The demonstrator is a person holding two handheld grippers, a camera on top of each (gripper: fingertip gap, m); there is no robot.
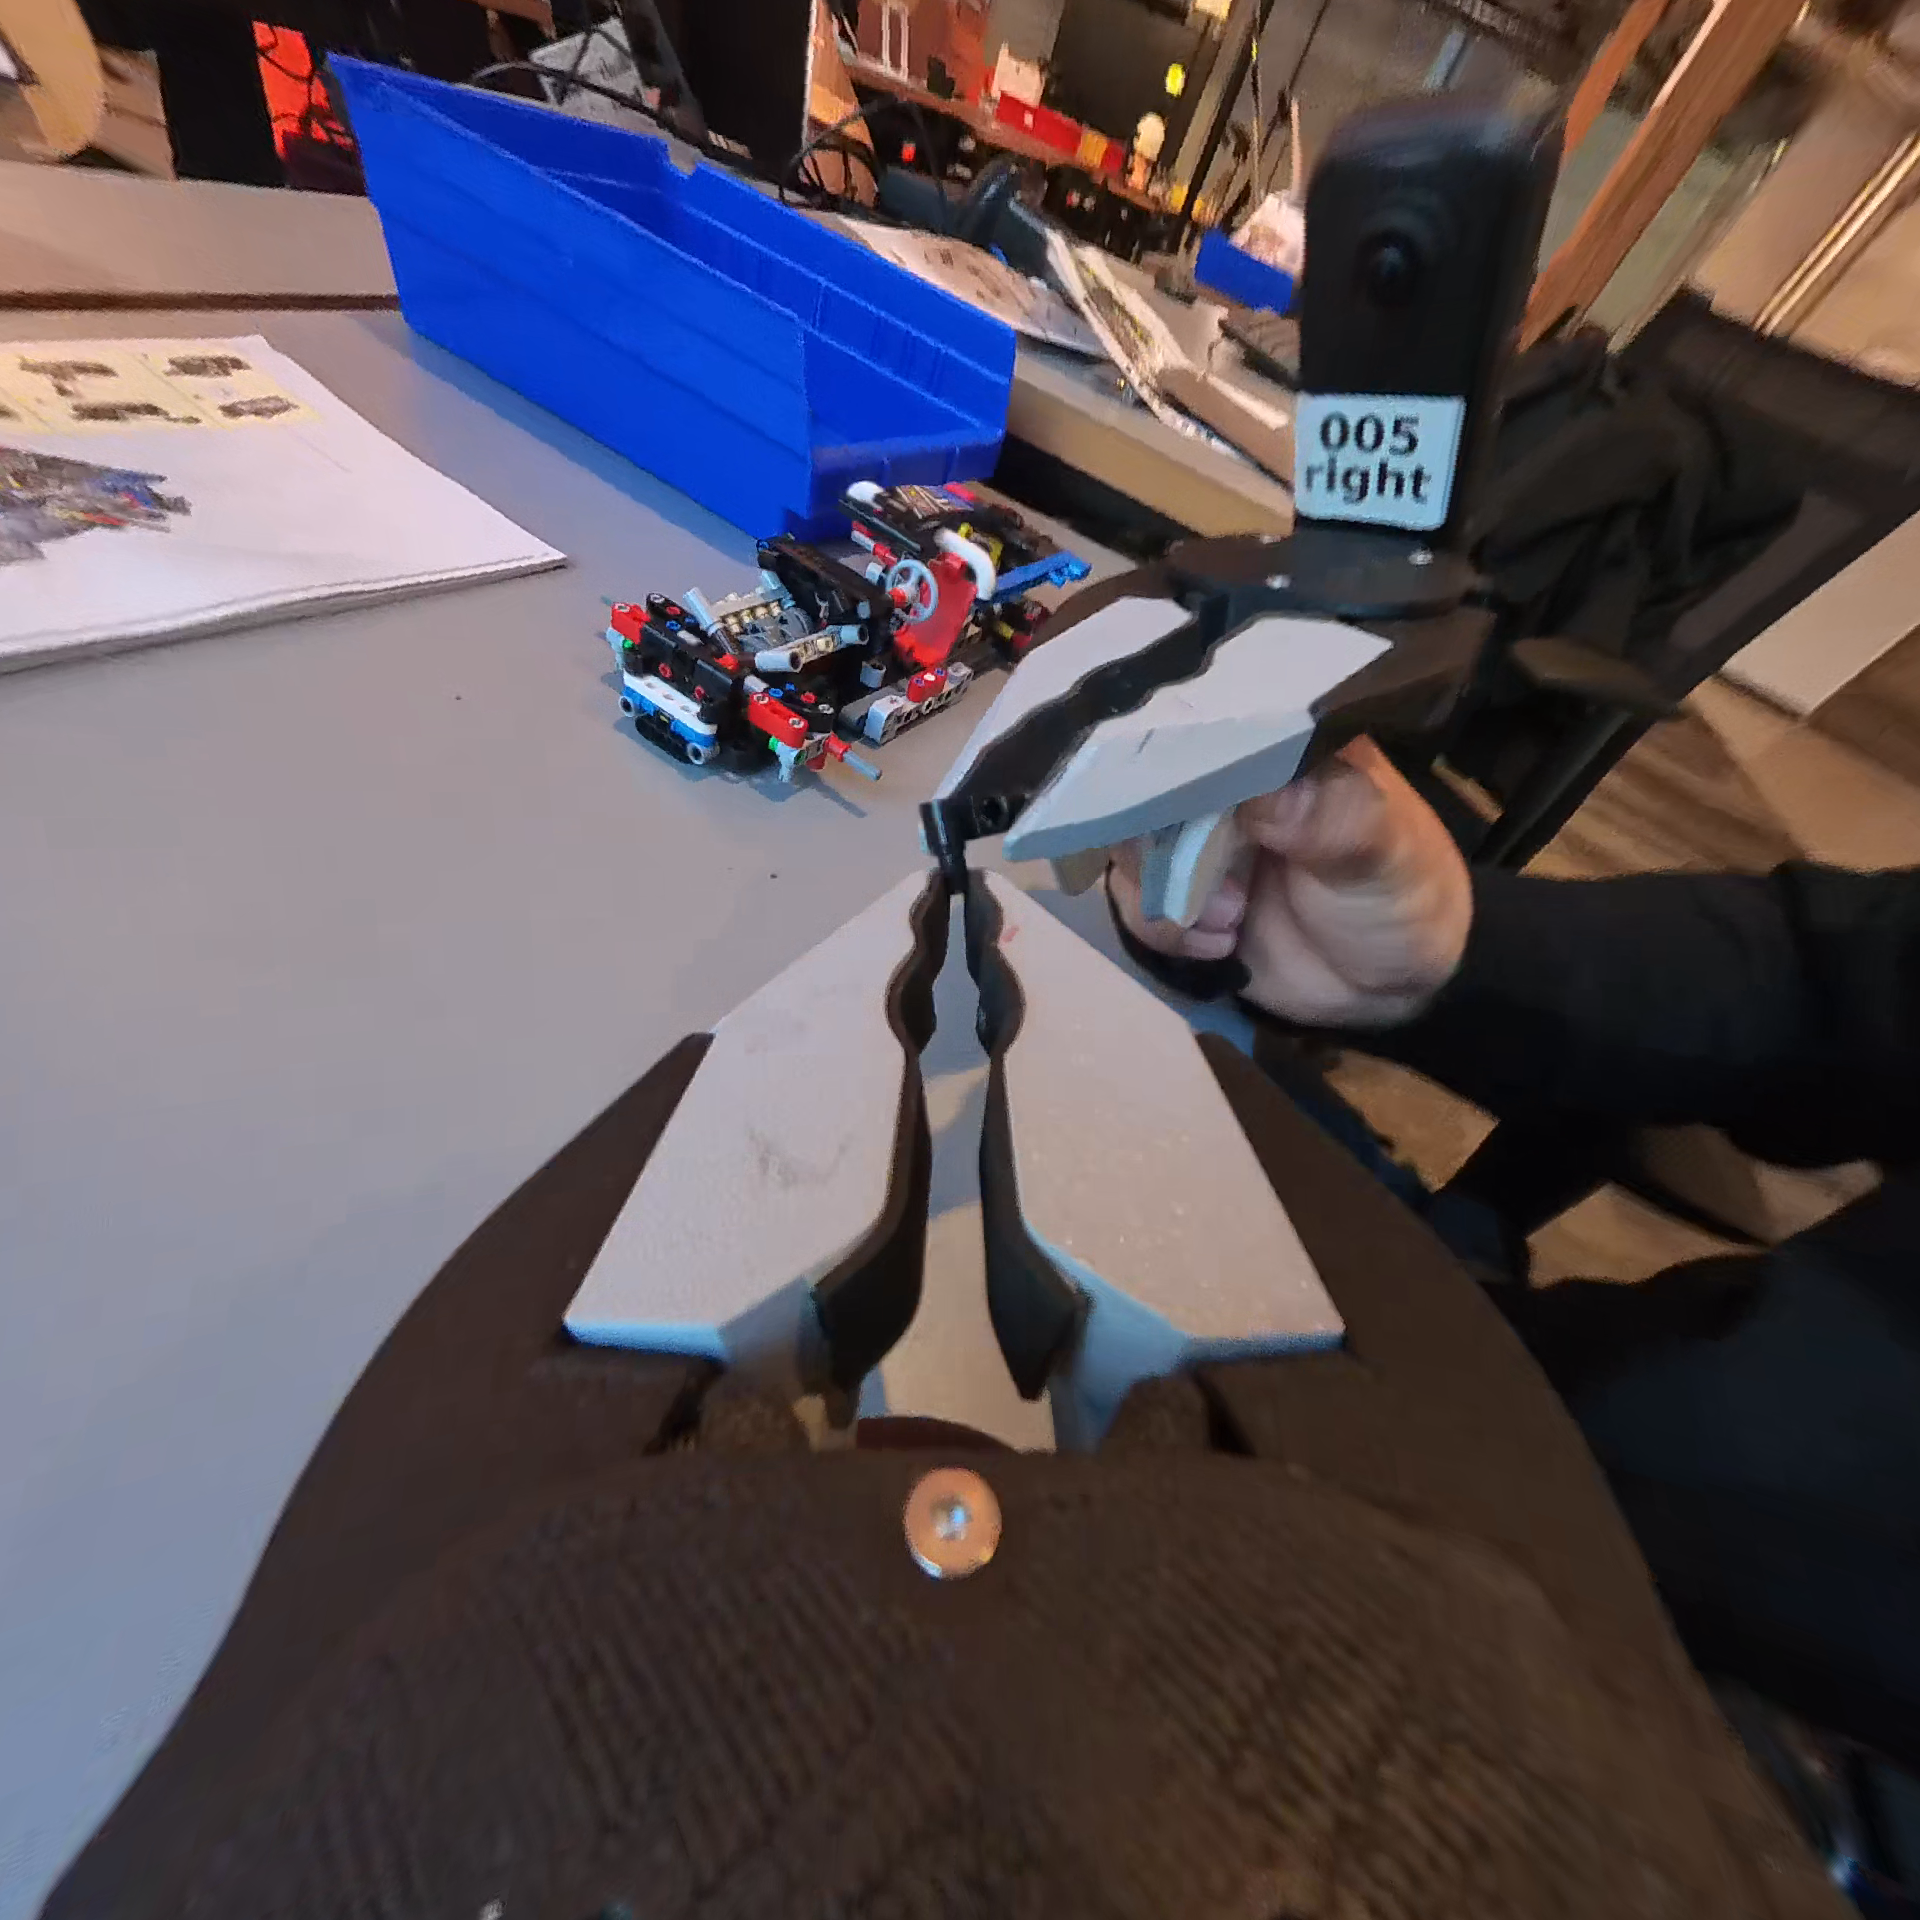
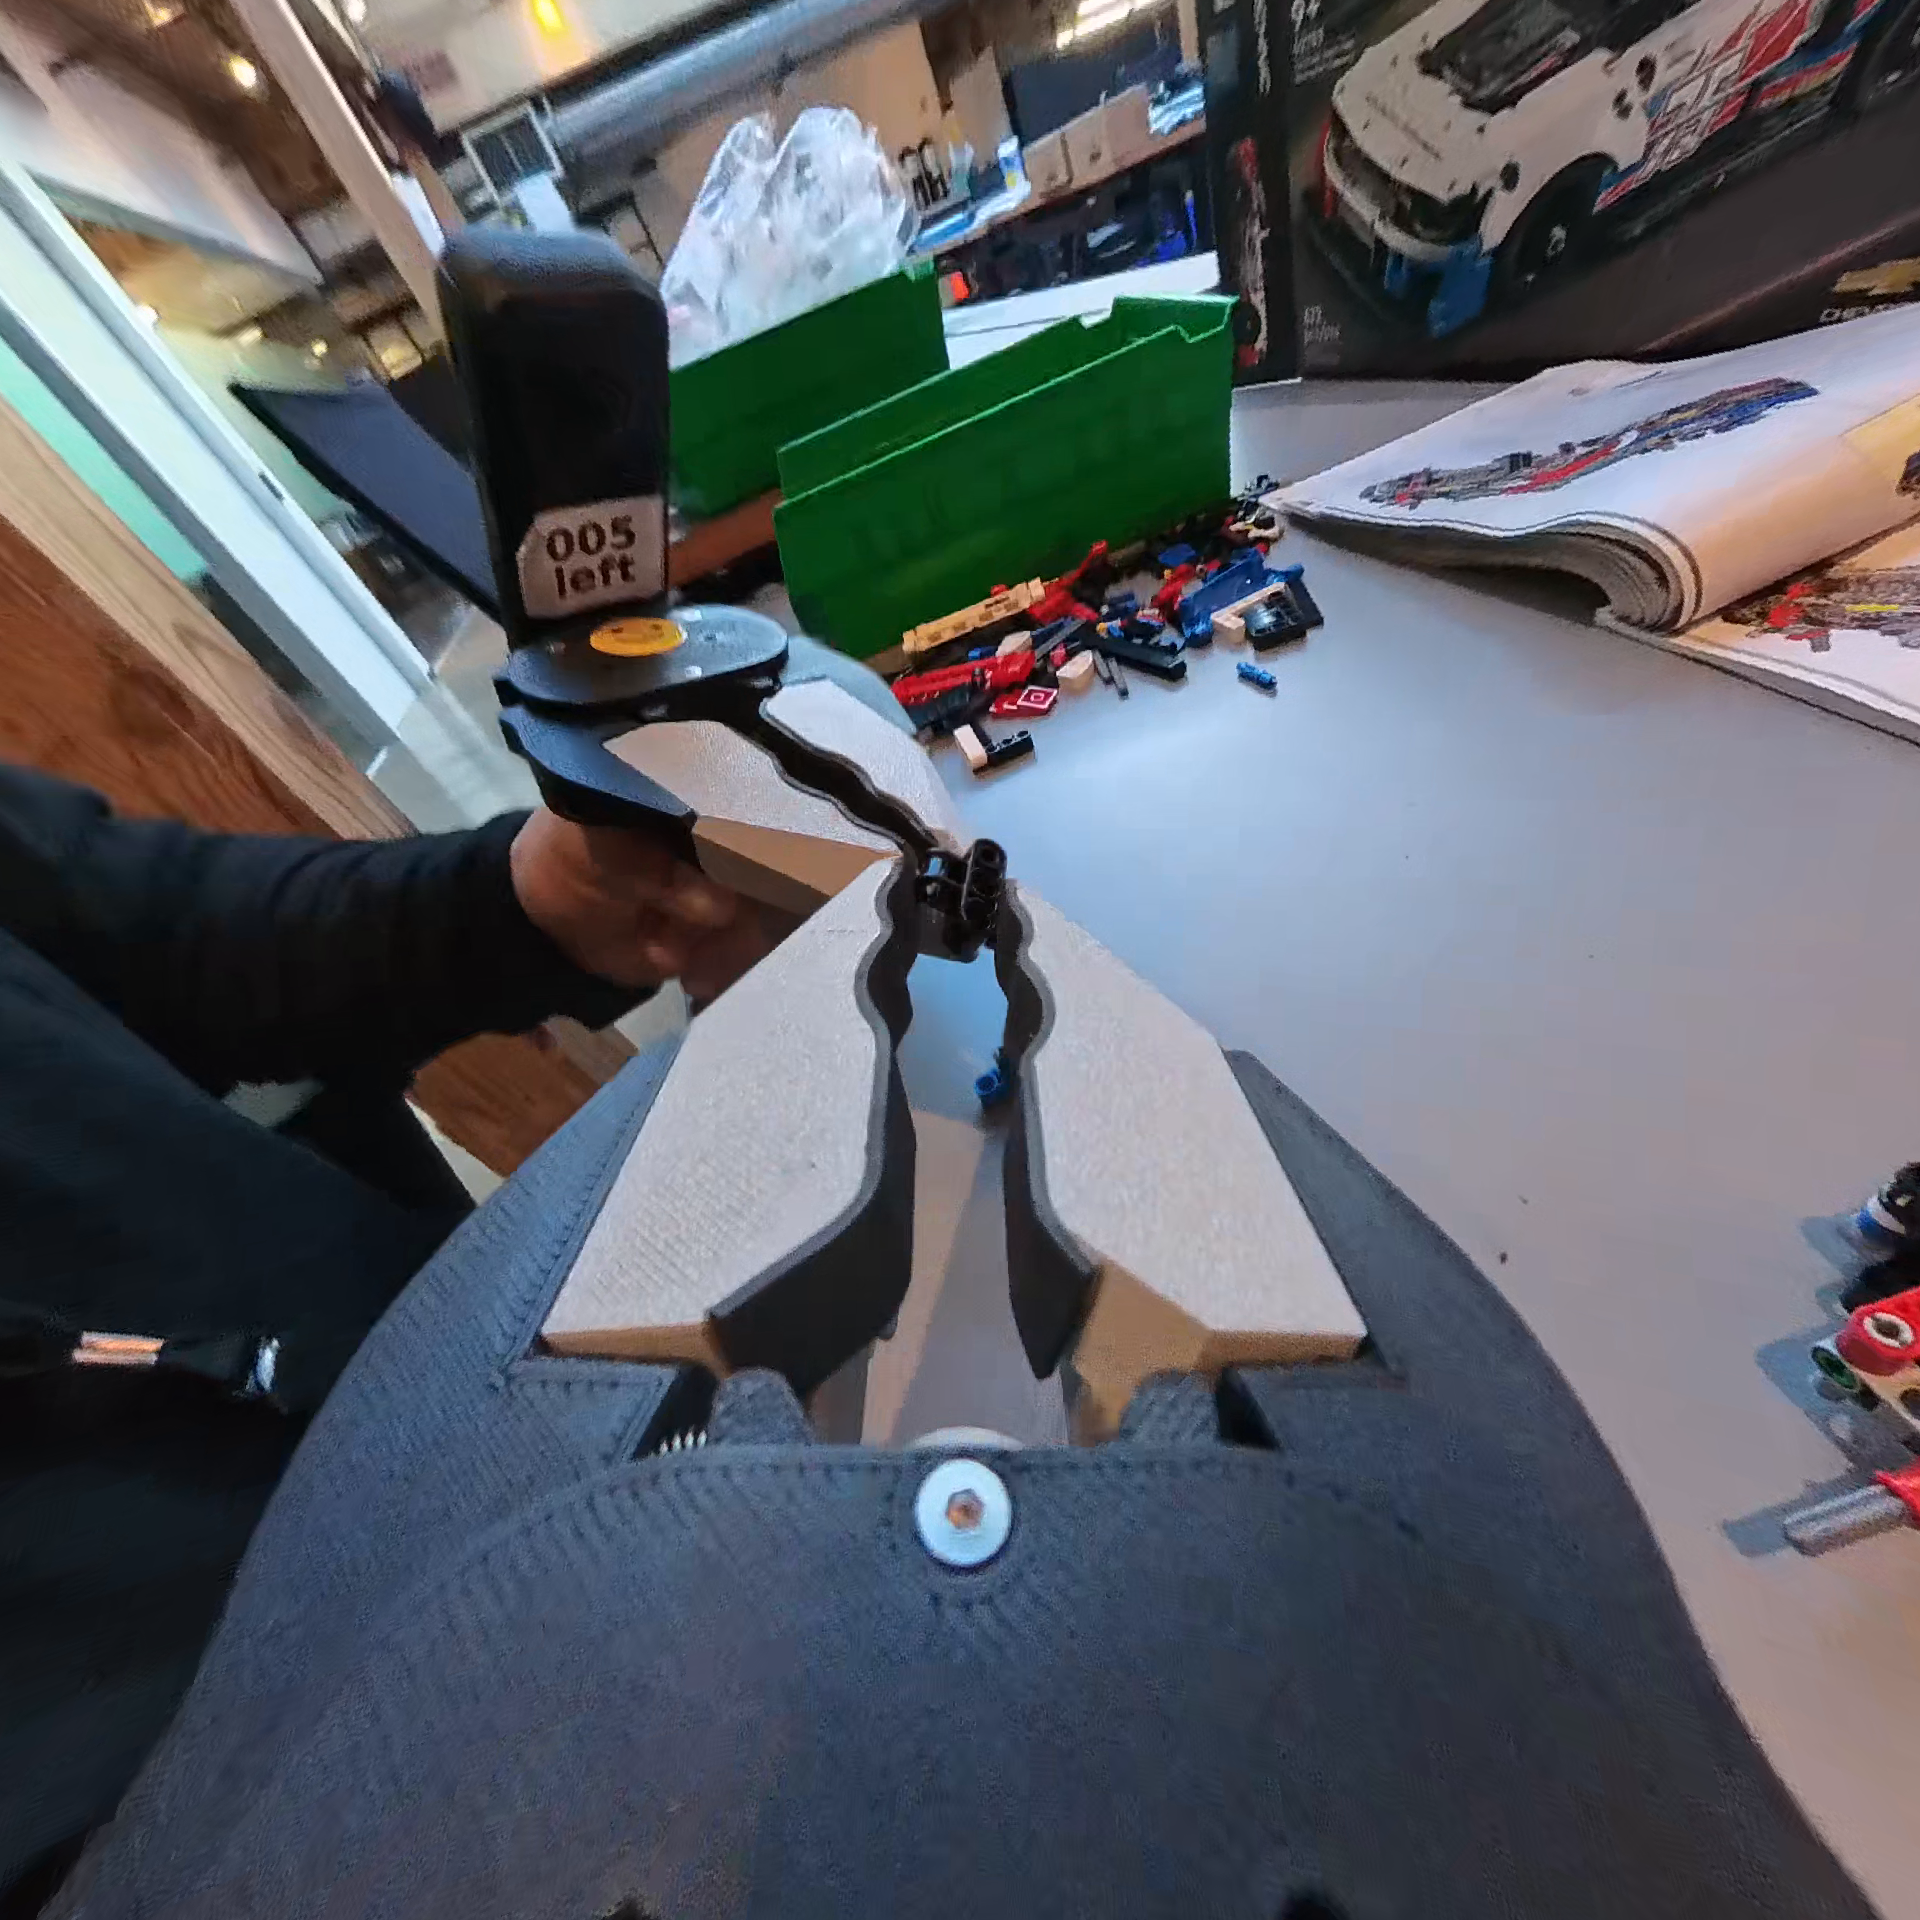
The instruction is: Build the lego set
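1. The left gripper [image 1: 951,883] and the right gripper [image 2: 961,914] meet tip to tip above the grey table [image 1: 312,883], just in front of the half-built car chassis [image 1: 821,644].
2. The right gripper is clenched on a small black Technic connector [image 2: 961,888]; its holes show above the tips in the right wrist view.
3. The left gripper's tips are pinched together on the same black piece or on something mated to it. Which of the two cannot be told.
4. A small blue pin [image 2: 992,1081] shows between the right gripper's fingers, farther back. Whether it is held there or lies on the table below is unclear.
5. Handling, as a judgement: the connector is light, rigid and smooth plastic, so it can twist or pop out of narrow tips. Hold it across its flat sides, clear of the holes, and push straight along the pin axis.
6. The chassis looks sturdier, but its protruding axles and pins could snap loose. Grip it by the frame beams.
7. Counts: two grippers, one chassis, one blue bin [image 1: 675,301] behind the chassis, two green bins [image 2: 997,509], one open instruction booklet [image 1: 208,499], one set box [image 2: 1558,177], and one loose pile of parts [image 2: 1101,644] too many to count.
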